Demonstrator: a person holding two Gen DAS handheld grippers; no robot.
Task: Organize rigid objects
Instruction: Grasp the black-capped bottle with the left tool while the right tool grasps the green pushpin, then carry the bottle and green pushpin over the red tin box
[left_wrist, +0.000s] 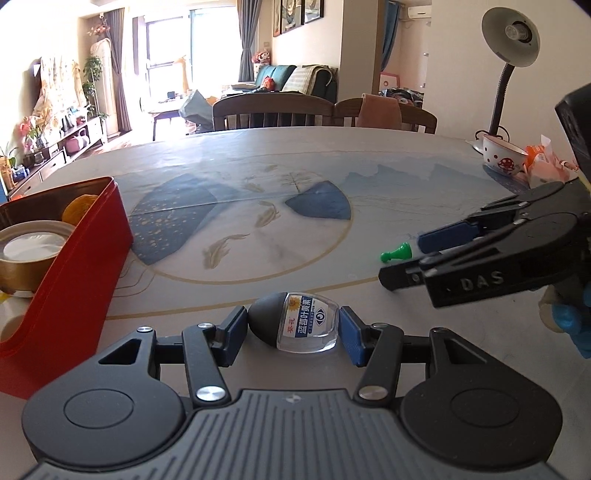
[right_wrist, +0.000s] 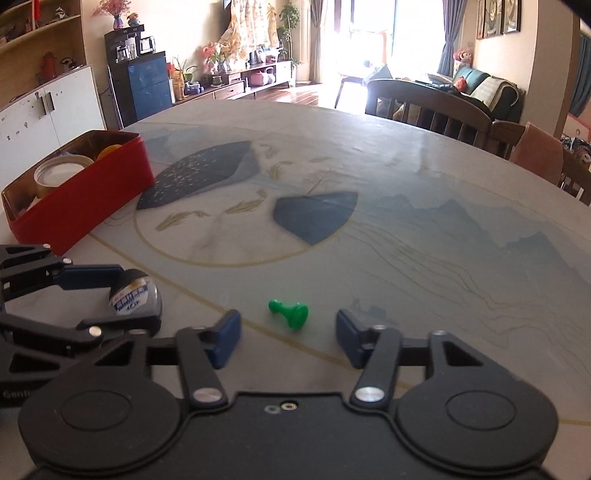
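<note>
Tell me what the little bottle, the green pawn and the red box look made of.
Small clear bottle with black cap: glossy transparent plastic, probably, see-through base; matte cap.
Green pawn-shaped game piece: moulded plastic, likely, uniform colour with slight sheen.
Red rectangular box: possibly painted metal tin, with a thin wall and gold-toned inside.

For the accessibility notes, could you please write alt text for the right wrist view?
The right gripper hovers open over a green pawn lying on its side on the patterned table. At left, the left gripper brackets a small labelled bottle, with a red tin of items behind.
</note>
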